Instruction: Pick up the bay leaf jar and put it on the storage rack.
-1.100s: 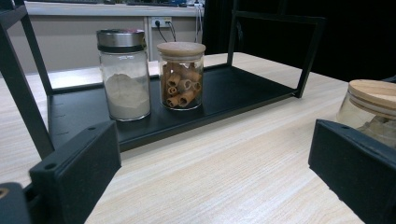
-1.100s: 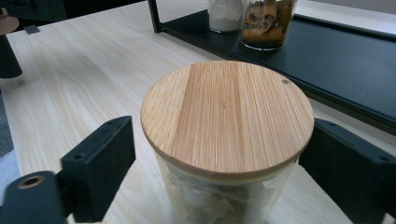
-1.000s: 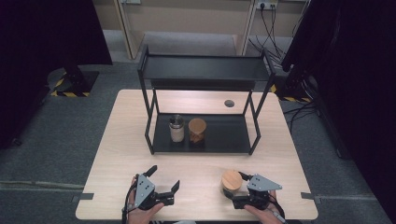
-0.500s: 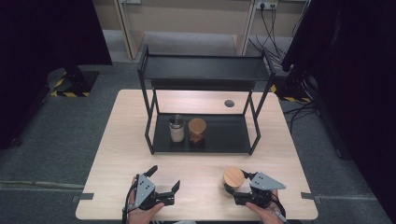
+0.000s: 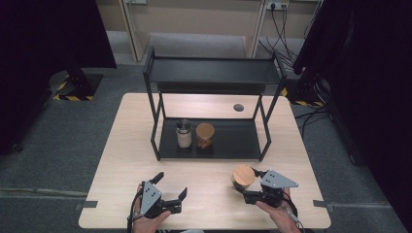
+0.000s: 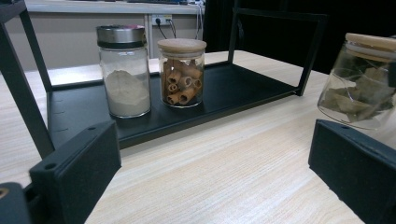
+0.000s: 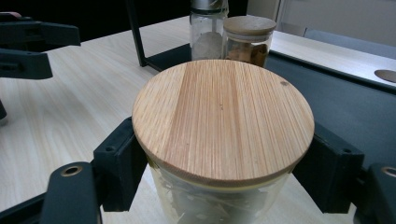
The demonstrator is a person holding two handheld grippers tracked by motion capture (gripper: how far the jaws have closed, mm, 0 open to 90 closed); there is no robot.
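Bamboo-lidded and round, the clear glass jar of pale dried leaves [image 5: 244, 176] sits between the jaws of the right tongs [image 5: 248, 188] near the front right of the light wooden worktop [image 5: 121, 145]; the right gripper view shows both black jaws pressed against the glass just under the lid [image 7: 223, 119]. Compared with a second ago, the jar has shifted a little away from the person and towards the black metal two-tier rack [image 5: 212, 73], so the carry appears to have begun, though whether the base has left the wood cannot be told from these views. The left tongs [image 5: 171, 193] lie wide open and hold nothing at the front left, unchanged in place. On the rack's lower tray [image 5: 233, 141] stand a glass shaker with a steel cap and white powder [image 5: 183, 133] and, touching or just beside it, a glass jar of brown cinnamon rolls with a wooden lid [image 5: 205, 136]. The free tray space to their right looks like the natural spot for the leaf jar, and the rack's front post [image 5: 265, 128] is what the jar would need to clear.
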